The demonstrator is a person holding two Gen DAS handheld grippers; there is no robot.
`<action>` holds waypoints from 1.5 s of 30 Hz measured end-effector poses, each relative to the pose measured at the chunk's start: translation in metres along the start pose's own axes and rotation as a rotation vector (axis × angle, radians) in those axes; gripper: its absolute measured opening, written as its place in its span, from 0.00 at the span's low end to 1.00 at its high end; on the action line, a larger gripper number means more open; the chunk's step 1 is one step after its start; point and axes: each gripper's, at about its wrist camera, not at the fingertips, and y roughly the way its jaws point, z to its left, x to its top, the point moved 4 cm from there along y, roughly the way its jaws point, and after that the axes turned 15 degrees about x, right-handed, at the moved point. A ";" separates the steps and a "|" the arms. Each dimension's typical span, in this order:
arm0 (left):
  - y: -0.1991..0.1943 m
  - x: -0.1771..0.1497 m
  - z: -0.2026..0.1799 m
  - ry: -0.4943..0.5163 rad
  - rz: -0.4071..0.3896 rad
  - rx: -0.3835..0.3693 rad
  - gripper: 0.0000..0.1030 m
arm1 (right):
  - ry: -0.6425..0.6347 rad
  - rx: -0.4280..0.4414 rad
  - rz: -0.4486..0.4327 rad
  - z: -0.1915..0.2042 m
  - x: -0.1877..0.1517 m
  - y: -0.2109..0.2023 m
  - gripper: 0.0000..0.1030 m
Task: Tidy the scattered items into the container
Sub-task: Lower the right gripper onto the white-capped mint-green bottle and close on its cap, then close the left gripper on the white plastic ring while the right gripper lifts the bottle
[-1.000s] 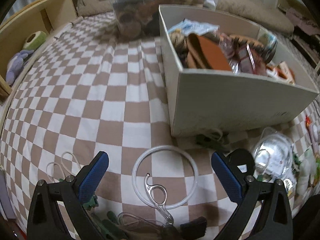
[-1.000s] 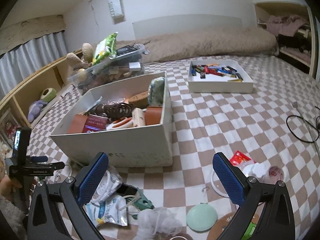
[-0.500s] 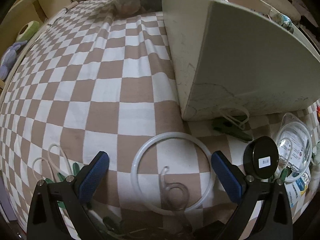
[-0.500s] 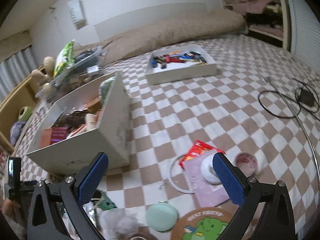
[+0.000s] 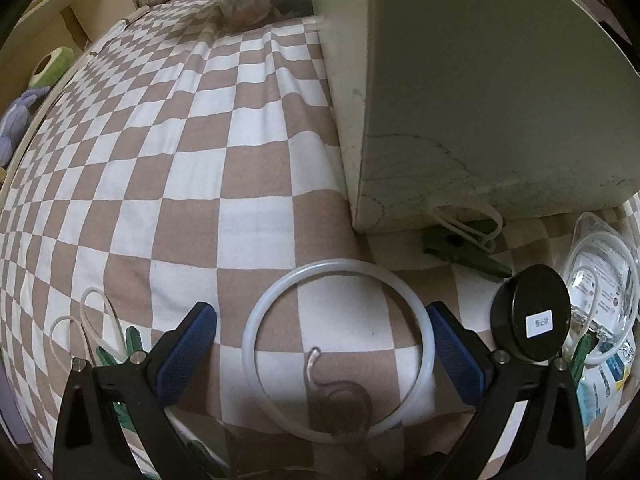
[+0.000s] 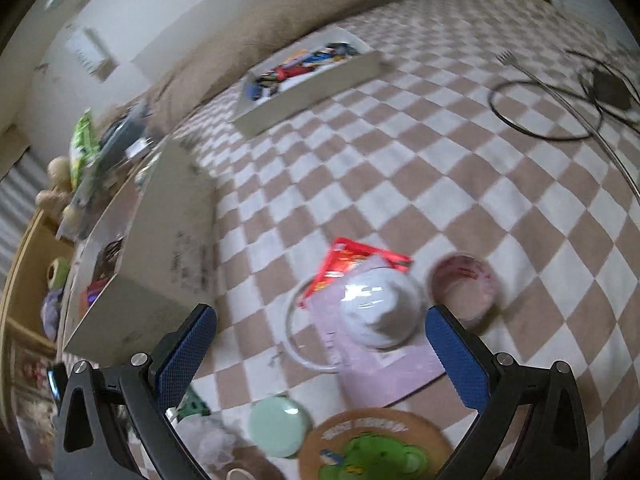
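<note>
My left gripper [image 5: 320,350] is open and low over the checked bedspread, its jaws straddling a white ring [image 5: 338,350] with a clear hook [image 5: 336,390] lying inside it. The white storage box [image 5: 480,92] stands just beyond, upper right. My right gripper [image 6: 320,350] is open above a white cap-shaped item [image 6: 380,308] on a pink sheet [image 6: 384,364], with a red packet [image 6: 348,264], a thin white ring [image 6: 296,336] and a pinkish round lid [image 6: 464,284] beside it. The box [image 6: 160,248] is at its left.
A black round tin [image 5: 530,318], green clips [image 5: 460,246] and a clear packet [image 5: 600,292] lie by the box. A mint disc [image 6: 278,426], cork coaster [image 6: 376,444], white tray of small items [image 6: 308,84], black cable [image 6: 548,100]. Shelf with toys [image 5: 40,76].
The left gripper has dropped lower and closer to the white ring. The right gripper has swung right and down from the box towards the white cap item and pink sheet.
</note>
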 end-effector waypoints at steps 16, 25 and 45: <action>-0.014 0.008 0.002 0.045 -0.061 0.006 0.82 | -0.117 -0.211 0.036 -0.005 -0.006 0.018 0.49; -0.014 0.021 0.004 -0.006 -0.068 -0.039 0.81 | -0.130 -0.136 -0.013 0.002 -0.004 0.011 0.30; -0.075 0.005 0.017 -0.201 -0.170 -0.168 0.81 | -0.116 0.162 -0.112 0.036 -0.008 -0.016 0.30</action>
